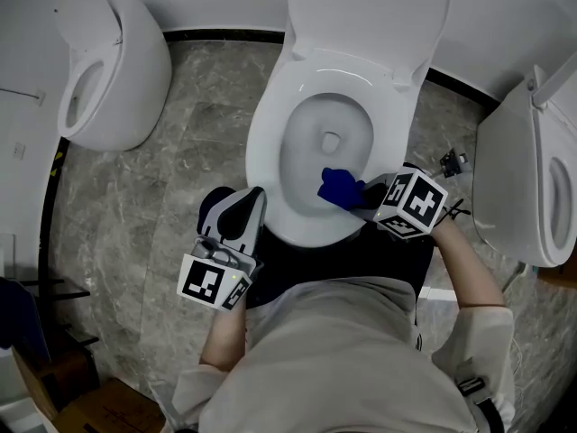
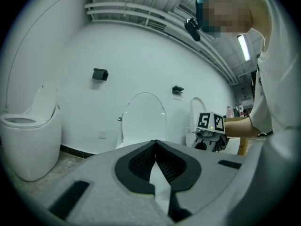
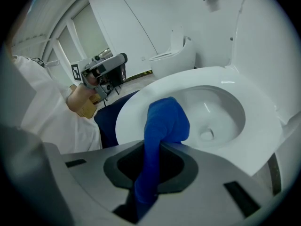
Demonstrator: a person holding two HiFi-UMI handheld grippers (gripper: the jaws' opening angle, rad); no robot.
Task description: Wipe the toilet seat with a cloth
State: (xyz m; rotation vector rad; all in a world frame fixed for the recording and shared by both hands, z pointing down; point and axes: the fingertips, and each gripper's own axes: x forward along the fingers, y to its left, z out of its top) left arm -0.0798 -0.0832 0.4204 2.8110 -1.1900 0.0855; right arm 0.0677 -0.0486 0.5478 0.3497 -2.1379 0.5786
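Floor point(image 1: 180, 152): grey veined stone, spread all round the toilet.
Toilet point(image 1: 410, 79): white, in the middle, with its lid point(image 1: 361, 16) tipped up at the back.
Neighbouring toilets: one point(image 1: 113, 70) well to the toilet's left and one point(image 1: 532, 179) to its right, both white.
Toilet seat point(image 1: 266, 142): the white ring round the bowl, lying down.
Person: bent over the toilet's front, in a pale top, with one forearm point(image 1: 464, 264) stretched toward the toilet's front right.
Left gripper point(image 1: 245, 207): just off the toilet's front left edge, its jaws closed tip to tip with nothing between them (only the toilet's lid shows beyond them in the left gripper view).
Right gripper point(image 1: 356, 192): over the toilet's front right rim, its jaws clamped on the cloth.
Cloth point(image 1: 338, 186): blue and bunched, on the front of the toilet seat at its inner edge, its tail running back between the right jaws.
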